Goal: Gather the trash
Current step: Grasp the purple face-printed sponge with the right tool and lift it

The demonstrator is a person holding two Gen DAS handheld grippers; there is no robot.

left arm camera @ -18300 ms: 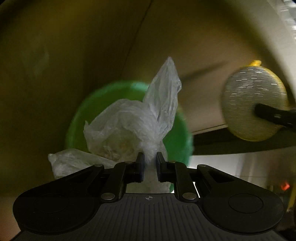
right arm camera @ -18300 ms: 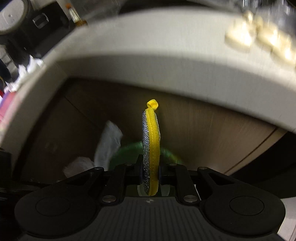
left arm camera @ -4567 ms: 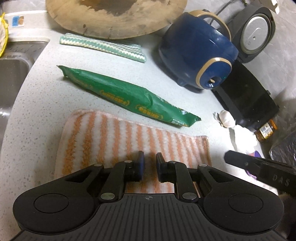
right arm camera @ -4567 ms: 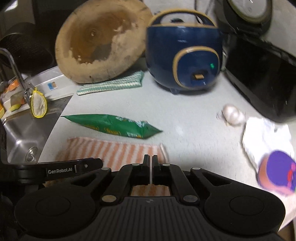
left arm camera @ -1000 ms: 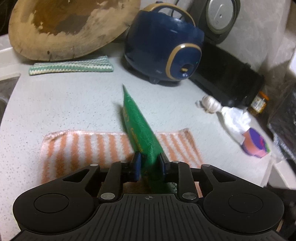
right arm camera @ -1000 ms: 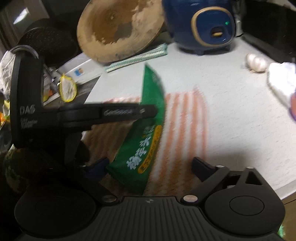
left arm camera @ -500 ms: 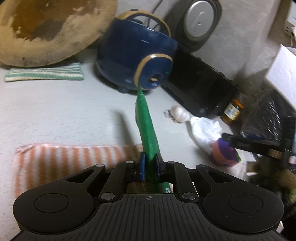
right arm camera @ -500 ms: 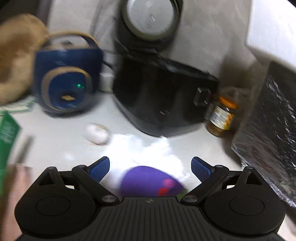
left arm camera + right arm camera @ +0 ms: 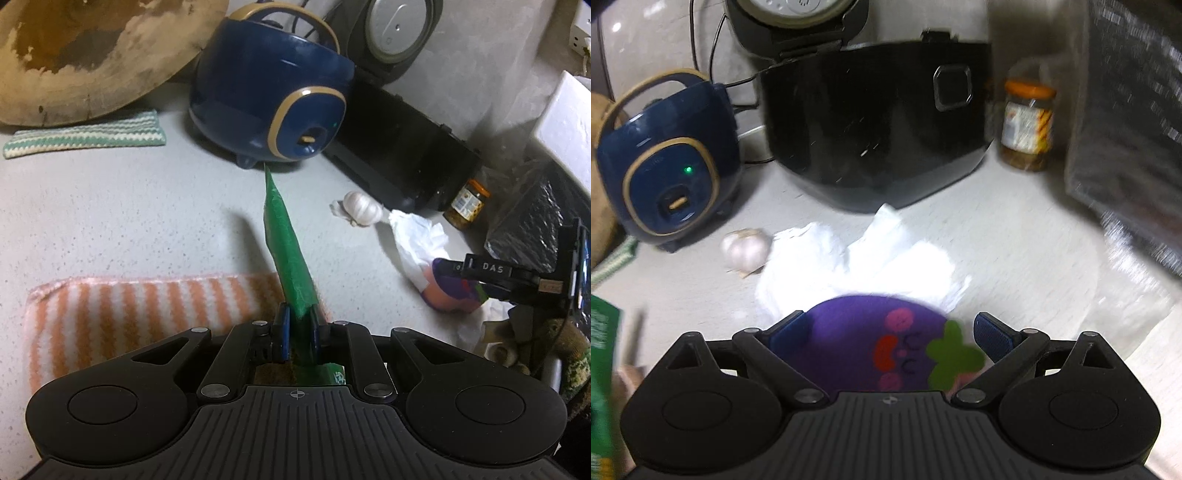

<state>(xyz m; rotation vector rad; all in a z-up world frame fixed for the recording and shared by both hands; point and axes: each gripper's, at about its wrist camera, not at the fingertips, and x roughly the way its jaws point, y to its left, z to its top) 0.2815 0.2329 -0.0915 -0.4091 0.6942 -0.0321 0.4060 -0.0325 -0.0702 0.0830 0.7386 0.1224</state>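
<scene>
While the left gripper (image 9: 297, 325) pinches a crinkly green wrapper (image 9: 286, 251), the right gripper's (image 9: 890, 328) fingers gape around a round purple lid (image 9: 871, 343).

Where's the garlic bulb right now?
The garlic bulb lies on the counter, between the blue rice cooker and the white tissue.

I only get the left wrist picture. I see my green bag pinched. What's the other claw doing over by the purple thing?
Observer: The right gripper is wide open, with the purple cup between its fingers, not squeezed.
Child: Does the purple thing have a picture?
Observer: Yes, a smiling face with pink cheeks and a green leaf.
Child: Is the blue cooker on?
Observer: The blue rice cooker shows a small green light.
</scene>
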